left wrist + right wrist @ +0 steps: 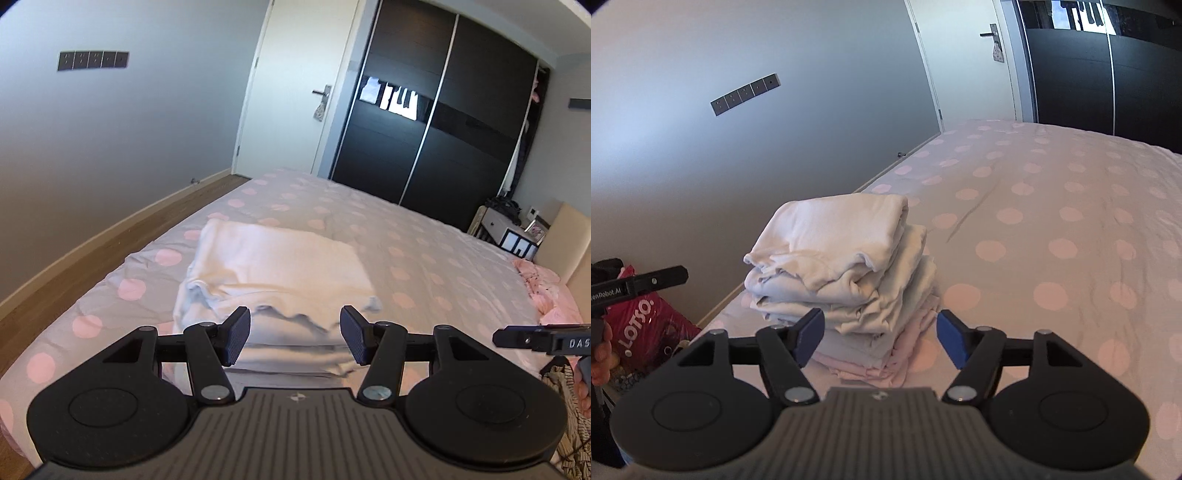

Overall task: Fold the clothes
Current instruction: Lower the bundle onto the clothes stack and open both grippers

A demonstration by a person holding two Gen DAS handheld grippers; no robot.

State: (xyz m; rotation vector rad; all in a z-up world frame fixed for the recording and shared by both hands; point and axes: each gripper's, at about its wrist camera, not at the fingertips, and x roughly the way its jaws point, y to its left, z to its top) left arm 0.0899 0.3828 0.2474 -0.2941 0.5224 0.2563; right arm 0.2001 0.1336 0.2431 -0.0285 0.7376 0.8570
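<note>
Seemingly soft and limp (easily toppled), the stack of folded clothes is best lifted from beneath; both grippers' fingers are spread, empty.

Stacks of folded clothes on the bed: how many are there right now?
1. The stack of folded clothes sits near the bed's edge on the wall side, just ahead of both open hand-held grippers. Bed areas outside both views could hold more.
</note>
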